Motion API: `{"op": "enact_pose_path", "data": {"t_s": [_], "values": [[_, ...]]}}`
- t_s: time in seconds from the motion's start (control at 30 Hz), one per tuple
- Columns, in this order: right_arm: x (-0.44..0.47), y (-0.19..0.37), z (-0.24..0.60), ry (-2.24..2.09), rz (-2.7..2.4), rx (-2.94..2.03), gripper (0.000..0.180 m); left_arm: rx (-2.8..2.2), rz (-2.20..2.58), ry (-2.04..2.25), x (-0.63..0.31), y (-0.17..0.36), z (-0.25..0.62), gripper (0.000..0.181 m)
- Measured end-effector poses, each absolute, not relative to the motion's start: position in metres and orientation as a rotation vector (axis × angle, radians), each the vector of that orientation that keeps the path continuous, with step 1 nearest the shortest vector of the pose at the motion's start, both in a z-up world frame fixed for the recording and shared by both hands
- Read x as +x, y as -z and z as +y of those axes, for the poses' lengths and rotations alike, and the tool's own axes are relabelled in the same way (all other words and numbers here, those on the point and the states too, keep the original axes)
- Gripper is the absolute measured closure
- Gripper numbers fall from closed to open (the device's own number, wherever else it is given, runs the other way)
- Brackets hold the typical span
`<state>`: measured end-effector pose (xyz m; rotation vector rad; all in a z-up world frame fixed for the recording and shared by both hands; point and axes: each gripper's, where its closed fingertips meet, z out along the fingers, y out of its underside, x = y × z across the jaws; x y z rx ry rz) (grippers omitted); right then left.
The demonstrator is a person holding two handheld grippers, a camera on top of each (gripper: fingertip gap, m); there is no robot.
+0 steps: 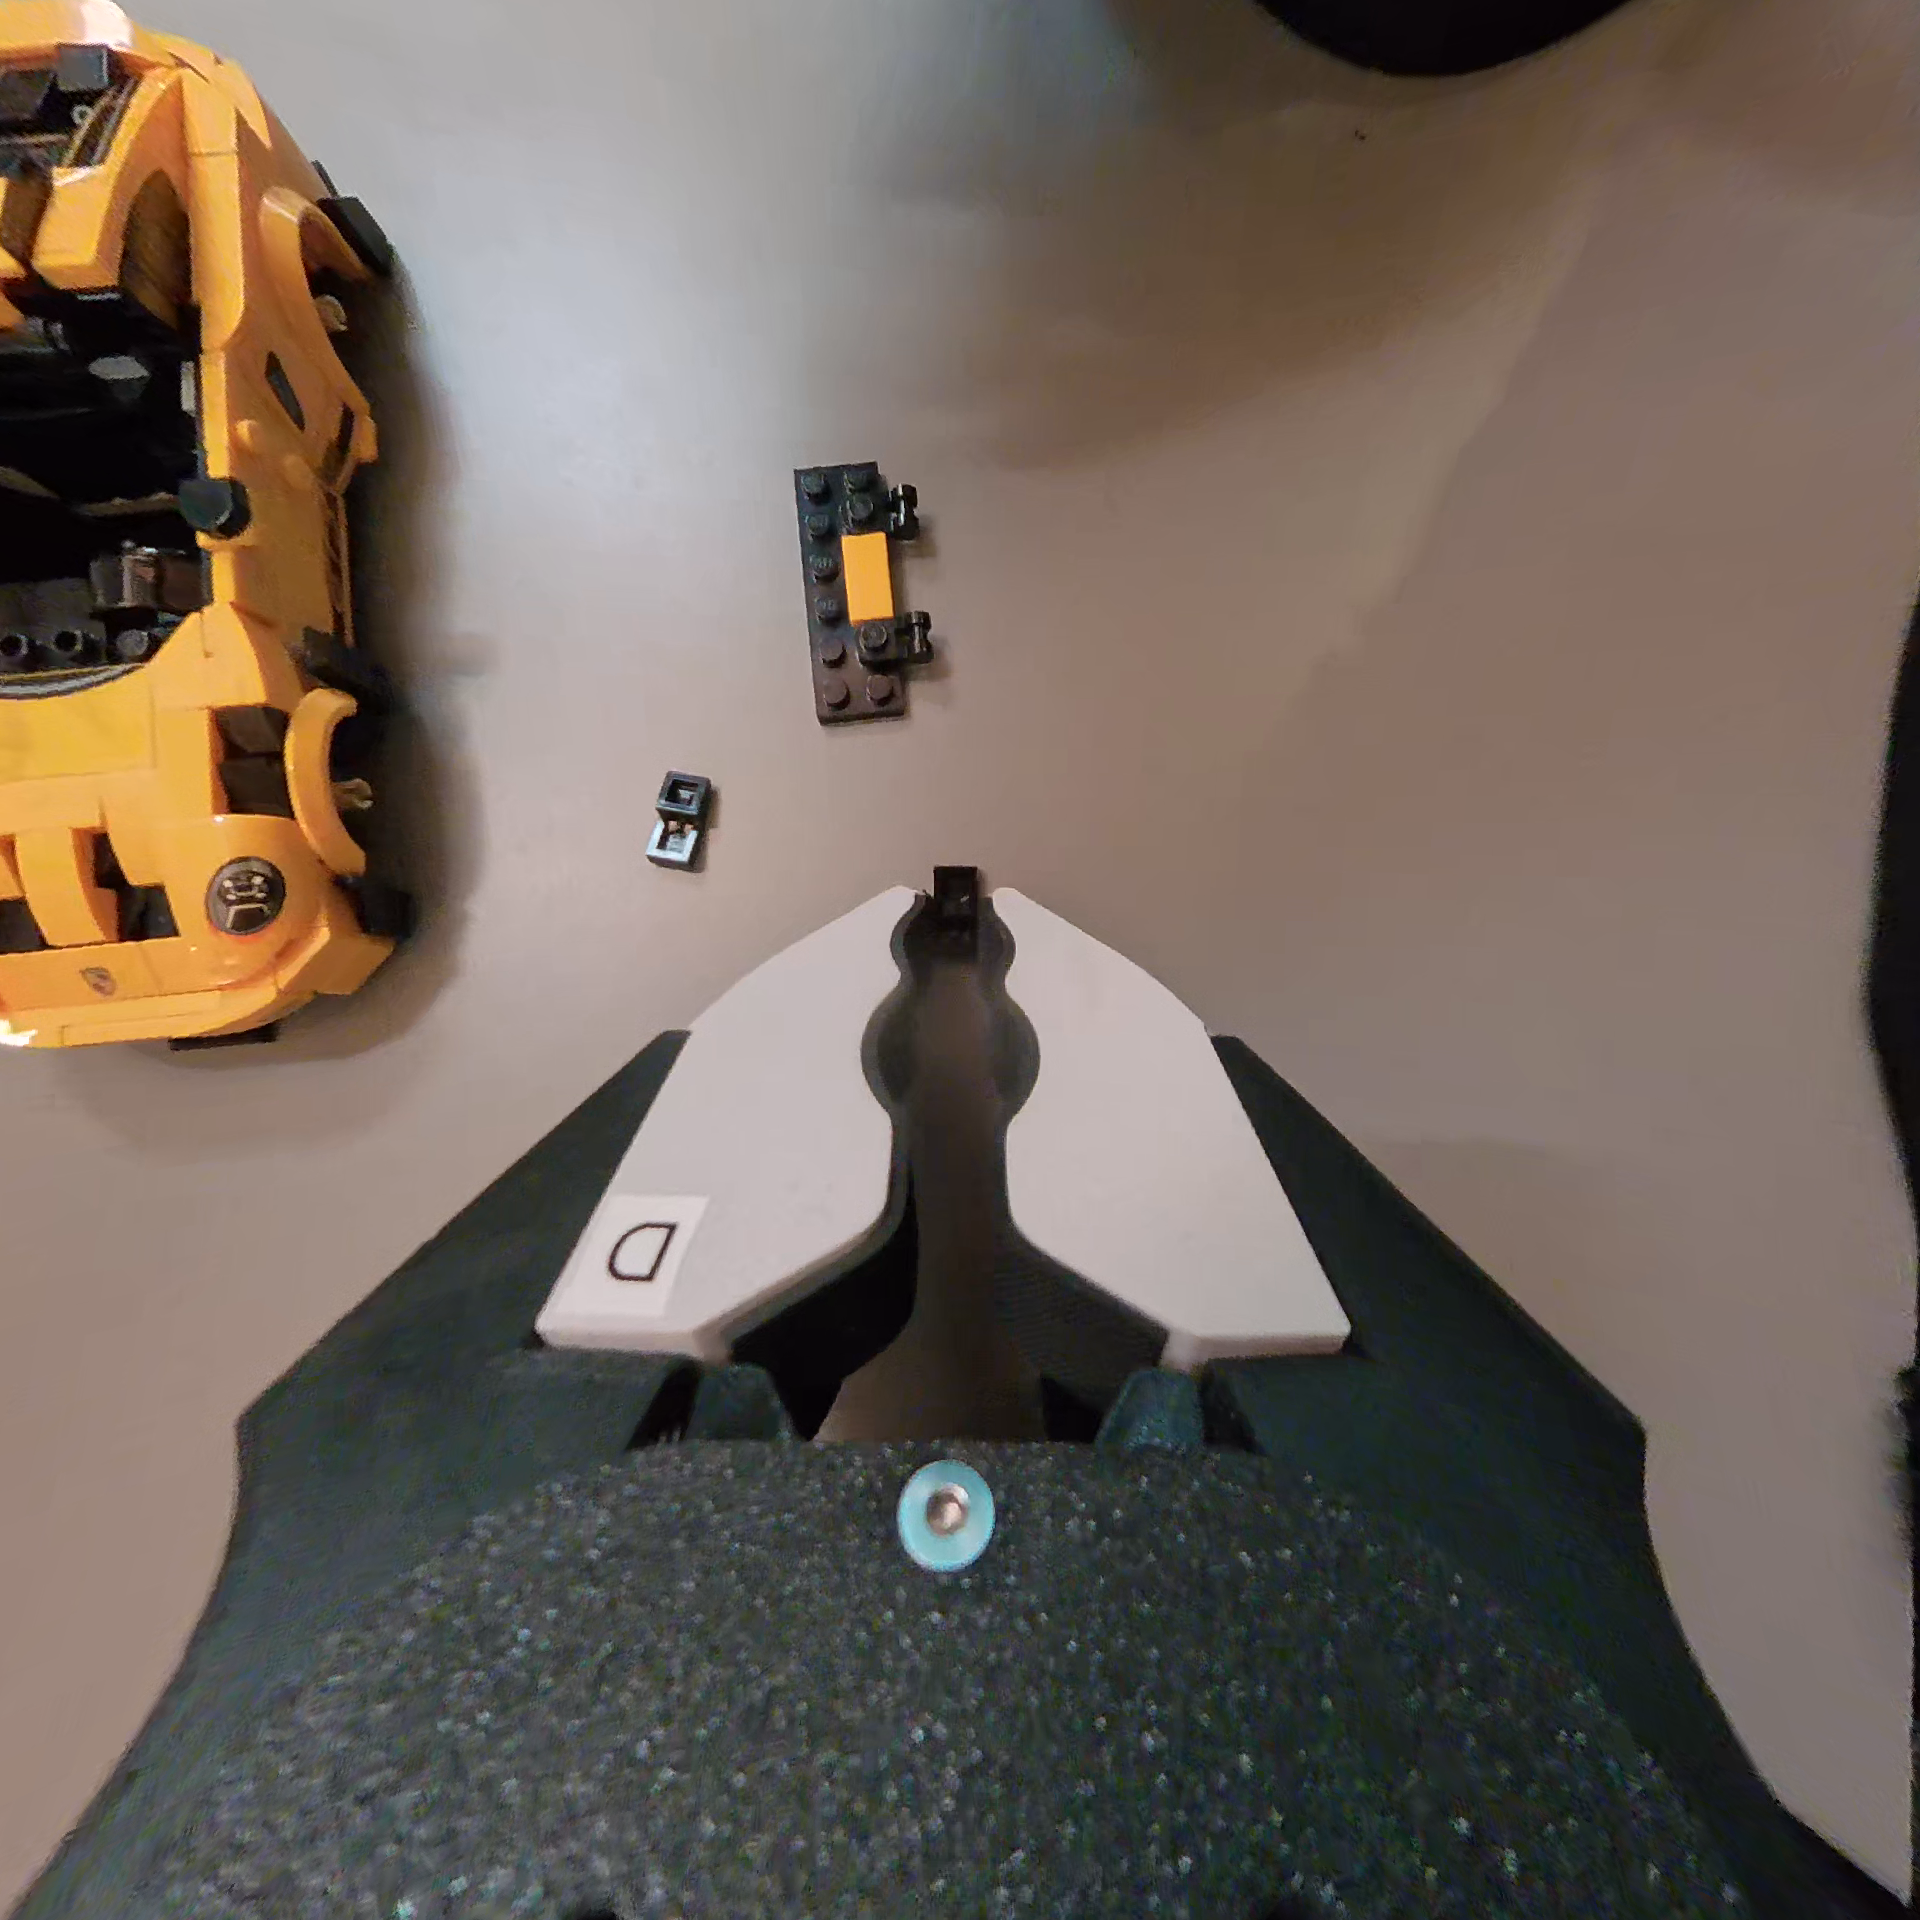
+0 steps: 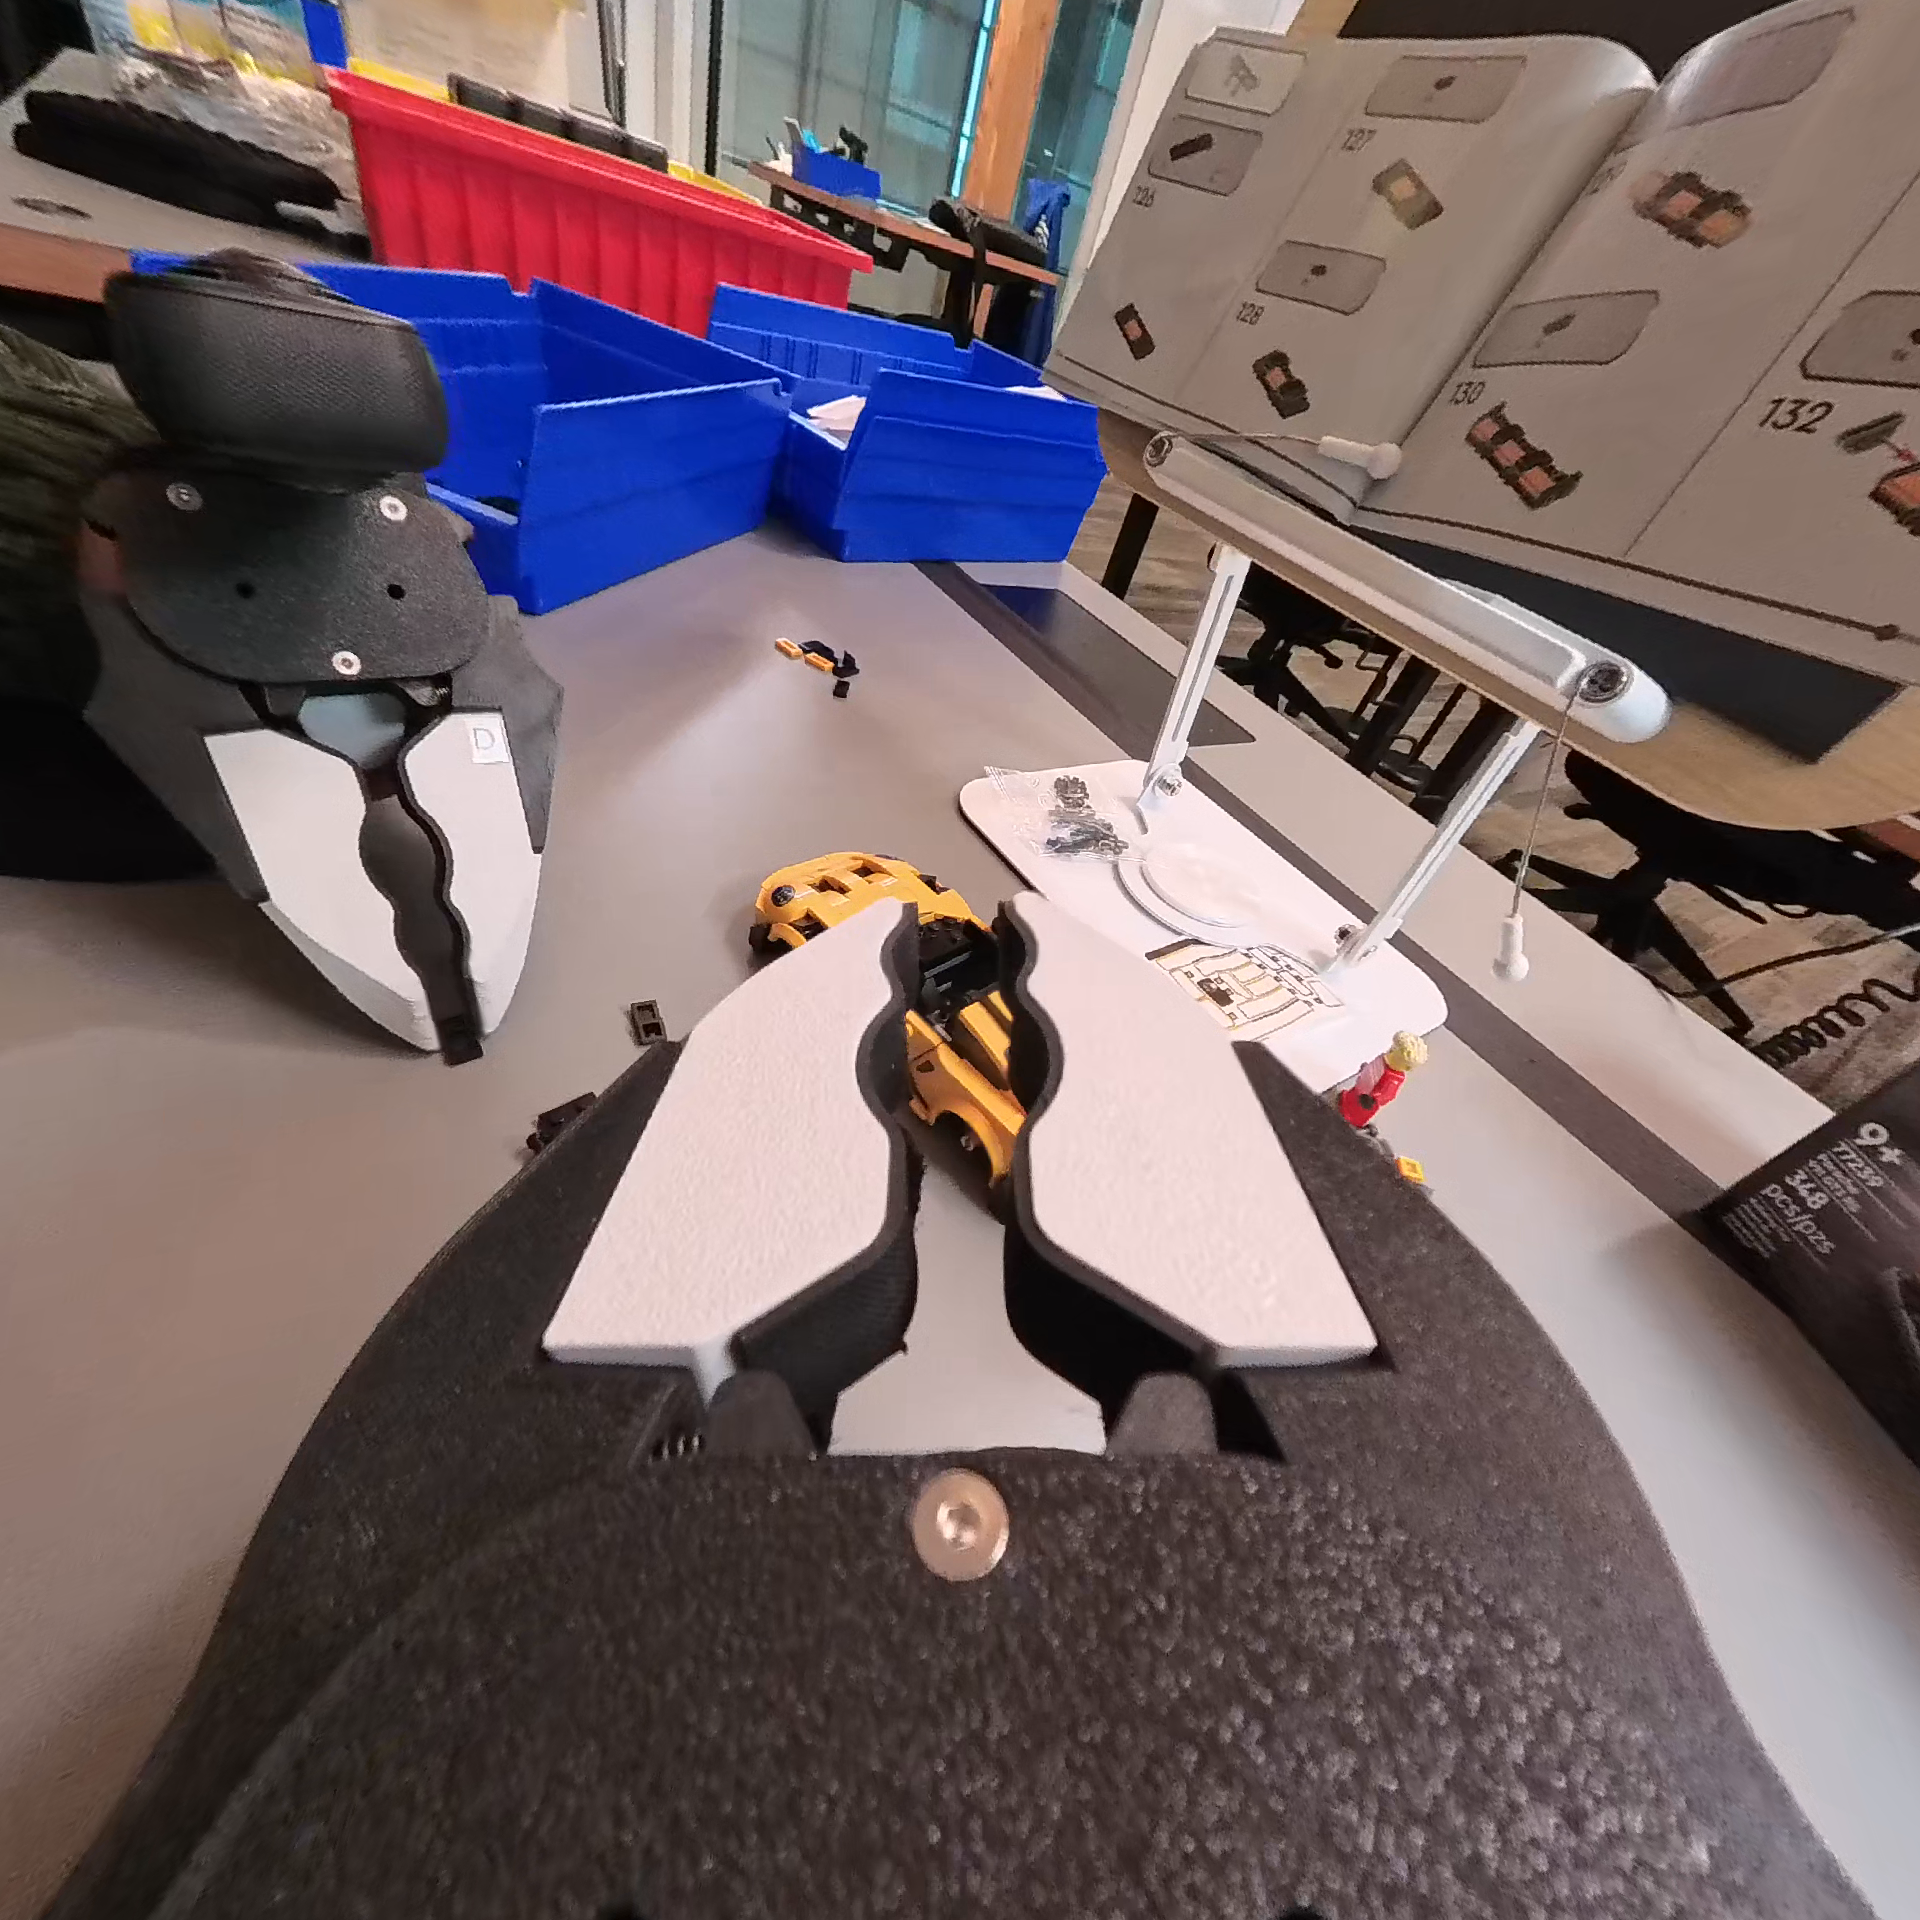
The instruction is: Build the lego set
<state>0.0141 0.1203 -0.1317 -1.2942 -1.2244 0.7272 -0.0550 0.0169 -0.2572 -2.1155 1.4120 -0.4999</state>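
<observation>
At the left edge of the left wrist view the yellow car point(image 1: 177, 582) lies on the grey surface point(image 1: 1351, 623). Toward centre a small dark clip piece point(image 1: 681, 818) lies loose, then the black plate point(image 1: 852, 592) with an orange tile. Below centre, the left gripper point(image 1: 956, 902) pinches a tiny black brick point(image 1: 954, 896): light, rigid, easily twisted, best held by its flat sides. In the right wrist view, the right gripper point(image 2: 954, 920) hangs slightly parted, empty, above the car.

A part-built yellow lego car point(image 1: 177, 582) lies roofless, black interior open. Right of the car, well apart, lies a black studded plate point(image 1: 854, 592) bearing one orange tile (clips on its far edge). Between them, nearer the plate, sits a small black clip piece point(image 1: 681, 819).
</observation>
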Motion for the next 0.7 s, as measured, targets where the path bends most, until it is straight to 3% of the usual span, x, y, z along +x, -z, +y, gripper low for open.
{"op": "enact_pose_path", "data": {"t_s": [0.4, 0.7], "values": [[0.009, 0.124, 0.107, -0.895, -1.202, -1.312, 0.168, -1.715, 0.993, 0.591, -0.024, 0.161, 0.07, 0.173], [0.0, 0.127, 0.082, -1.113, -1.276, -1.291, 0.167, -1.594, 0.774, 1.102, -0.007, 0.127, 0.071, 0.173]]}}
